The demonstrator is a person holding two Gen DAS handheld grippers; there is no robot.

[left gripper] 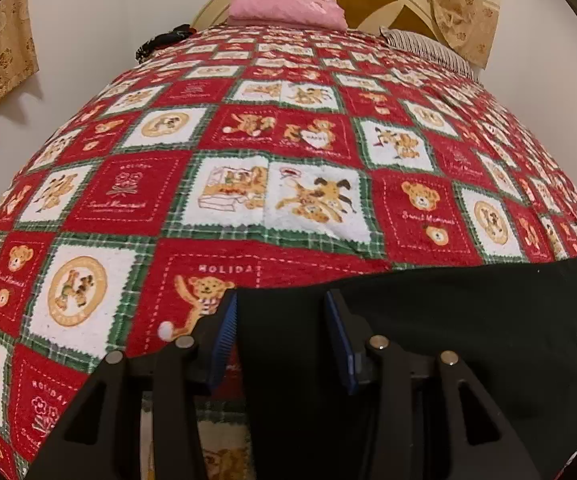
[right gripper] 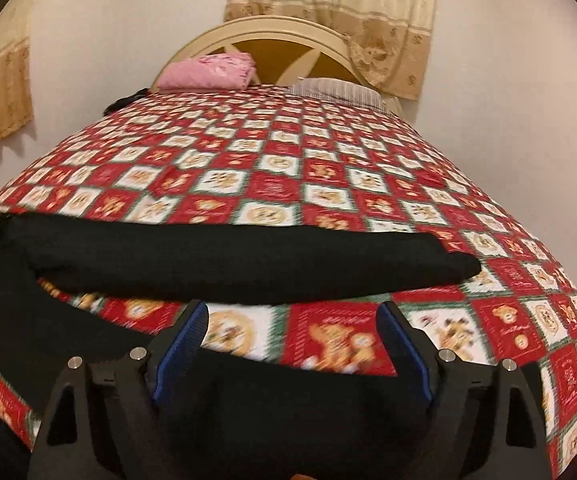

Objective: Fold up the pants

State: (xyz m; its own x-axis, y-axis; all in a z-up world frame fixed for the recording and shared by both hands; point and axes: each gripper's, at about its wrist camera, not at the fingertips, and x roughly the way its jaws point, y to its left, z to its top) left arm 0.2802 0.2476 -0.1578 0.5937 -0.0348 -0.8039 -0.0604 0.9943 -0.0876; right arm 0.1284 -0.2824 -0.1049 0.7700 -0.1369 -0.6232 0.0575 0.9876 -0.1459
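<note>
Black pants [left gripper: 448,320] lie flat on the red patchwork quilt [left gripper: 288,140] of a bed. In the left wrist view one corner of the pants sits between the blue pads of my left gripper [left gripper: 280,296]. Its jaws stand half apart; the left pad is at the cloth's edge, the right one is over the cloth, and no squeeze shows. In the blurred right wrist view one pant leg [right gripper: 228,256] runs across the quilt ahead. A second stretch of the black cloth [right gripper: 268,400] lies under my right gripper [right gripper: 292,308], whose jaws are wide apart and grip nothing.
A folded pink blanket [left gripper: 288,6] and a striped pillow [left gripper: 428,46] lie at the head of the bed, by the cream headboard [right gripper: 280,28]. A dark object [left gripper: 164,40] sits at the bed's far left edge. Beige curtains [right gripper: 348,20] hang on the wall.
</note>
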